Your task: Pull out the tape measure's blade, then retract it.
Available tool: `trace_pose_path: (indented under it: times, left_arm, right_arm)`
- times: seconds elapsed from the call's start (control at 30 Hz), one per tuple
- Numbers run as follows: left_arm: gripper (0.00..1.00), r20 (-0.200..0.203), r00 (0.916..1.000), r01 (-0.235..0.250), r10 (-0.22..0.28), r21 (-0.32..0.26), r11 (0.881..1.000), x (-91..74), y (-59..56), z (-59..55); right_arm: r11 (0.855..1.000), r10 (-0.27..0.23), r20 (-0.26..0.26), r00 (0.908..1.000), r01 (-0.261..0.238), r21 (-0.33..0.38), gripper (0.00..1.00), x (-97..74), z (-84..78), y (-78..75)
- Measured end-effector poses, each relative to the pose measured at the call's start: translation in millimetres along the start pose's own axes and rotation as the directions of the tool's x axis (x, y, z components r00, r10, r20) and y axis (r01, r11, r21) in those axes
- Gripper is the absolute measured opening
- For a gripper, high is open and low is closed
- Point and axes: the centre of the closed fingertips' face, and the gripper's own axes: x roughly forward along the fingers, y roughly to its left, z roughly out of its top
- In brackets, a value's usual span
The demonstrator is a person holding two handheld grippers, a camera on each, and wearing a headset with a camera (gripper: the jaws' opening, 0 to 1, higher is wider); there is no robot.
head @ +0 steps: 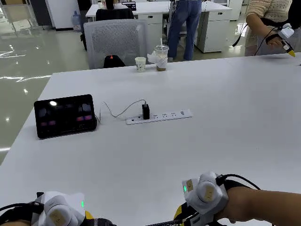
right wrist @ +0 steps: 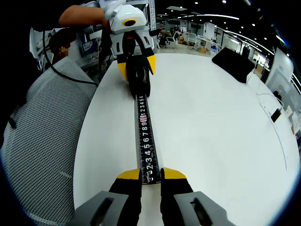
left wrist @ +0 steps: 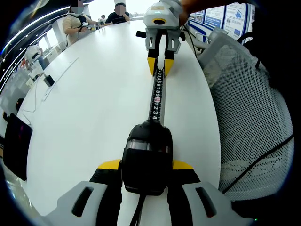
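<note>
At the near edge of the bench (head: 225,122), the left claw (left wrist: 146,165) grips the black tape measure (left wrist: 146,150). Its blade (right wrist: 143,127) runs rightward, tip pinched in the right claw (right wrist: 151,175). Farther off lie a dark tablet (head: 65,115) at left, a power strip (head: 160,115), then cups (head: 161,55).

The head view looks down across the worktop (head: 211,103), while the gripper views face each other closely along the shared tape blade (right wrist: 144,136) toward 12 o'clock.
</note>
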Motion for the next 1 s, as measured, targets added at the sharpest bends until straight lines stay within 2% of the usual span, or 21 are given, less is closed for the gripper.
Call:
trace_pose_path:
  times: [1.0]
  left_arm:
    - [0.3, -0.003, 1.0, 0.003, -0.003, -0.001, 1.0, -0.6, -0.5, -1.0]
  right_arm:
    - [1.0, -0.013, -0.015, 0.9998, 0.013, -0.005, 0.11, -10.4, -15.7, -2.2]
